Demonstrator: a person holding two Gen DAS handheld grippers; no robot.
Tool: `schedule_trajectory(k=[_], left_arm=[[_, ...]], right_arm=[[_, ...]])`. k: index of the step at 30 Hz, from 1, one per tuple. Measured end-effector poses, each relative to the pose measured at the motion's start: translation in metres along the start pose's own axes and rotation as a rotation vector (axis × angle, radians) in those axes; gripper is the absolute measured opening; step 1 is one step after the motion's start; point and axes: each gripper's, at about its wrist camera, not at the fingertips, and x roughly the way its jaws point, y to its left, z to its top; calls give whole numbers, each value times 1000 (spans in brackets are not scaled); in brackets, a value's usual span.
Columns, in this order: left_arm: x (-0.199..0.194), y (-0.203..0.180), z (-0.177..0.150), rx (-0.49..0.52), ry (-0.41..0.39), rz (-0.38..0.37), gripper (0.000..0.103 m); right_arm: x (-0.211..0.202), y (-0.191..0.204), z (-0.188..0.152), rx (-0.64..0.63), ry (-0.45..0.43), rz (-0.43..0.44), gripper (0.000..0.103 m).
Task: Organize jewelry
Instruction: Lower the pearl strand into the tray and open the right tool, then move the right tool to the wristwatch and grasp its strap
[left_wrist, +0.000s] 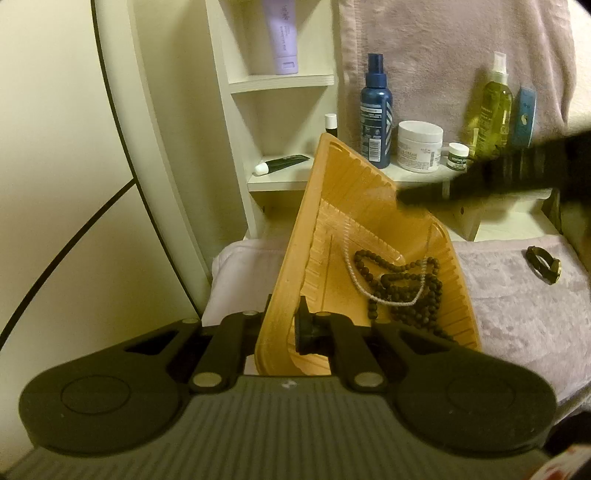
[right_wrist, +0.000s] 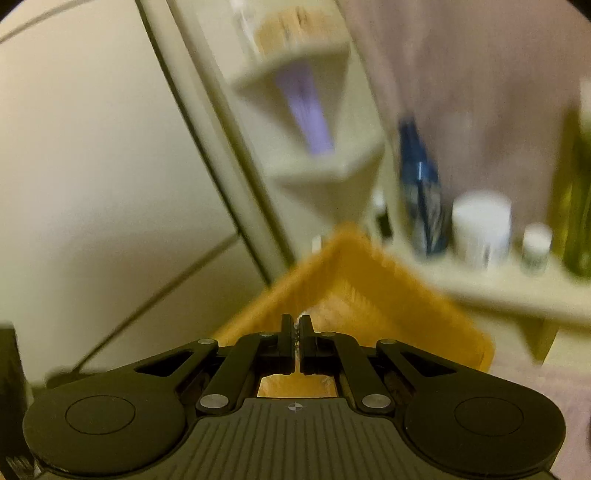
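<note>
My left gripper (left_wrist: 282, 325) is shut on the near rim of an orange ribbed plastic tray (left_wrist: 332, 206) and holds it tilted. In the tray lie a dark beaded necklace (left_wrist: 410, 288) and a clear beaded strand (left_wrist: 351, 266). A thin silver chain (left_wrist: 429, 240) hangs into the tray from my right gripper, whose dark blurred arm (left_wrist: 498, 177) crosses above. In the right wrist view my right gripper (right_wrist: 295, 326) is shut on the chain (right_wrist: 296, 336) above the tray (right_wrist: 388, 302). A dark ring-like piece (left_wrist: 543, 264) lies on the towel at right.
A pink towel (left_wrist: 517, 302) covers the surface. A white shelf (left_wrist: 413, 175) behind holds a blue bottle (left_wrist: 376, 114), a white cream jar (left_wrist: 420, 146), a small green jar (left_wrist: 458, 155) and a yellow spray bottle (left_wrist: 491, 107). Corner shelves (left_wrist: 280, 81) hold a lilac tube (left_wrist: 282, 37).
</note>
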Motion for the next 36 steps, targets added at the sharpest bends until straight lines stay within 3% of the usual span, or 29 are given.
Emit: schedule_trajectory(k=[4, 7, 9, 10, 11, 15, 22, 28, 36], left_arm=[[0, 0, 0, -14, -6, 9, 6], [0, 1, 0, -17, -5, 10, 6], [1, 1, 0, -16, -4, 9, 6], [1, 1, 0, -17, -5, 9, 6], [1, 1, 0, -17, -5, 10, 6], [2, 1, 0, -17, -5, 11, 6], [2, 0, 0, -17, -5, 14, 6], [1, -1, 0, -9, -6, 17, 6], [0, -4, 1, 3, -6, 23, 6]], right_arm=[[9, -9, -22, 35, 85, 19, 2], [5, -12, -34, 30, 92, -7, 5], [-2, -18, -39, 44, 78, -20, 22], [-9, -22, -42, 59, 58, -28, 38], [-14, -26, -41, 72, 38, -43, 46], [-50, -48, -49, 130, -33, -141, 46], [-106, -87, -76, 173, -108, -384, 48], [-127, -109, -103, 130, -86, -583, 52], [-125, -136, -112, 148, -52, -654, 57]])
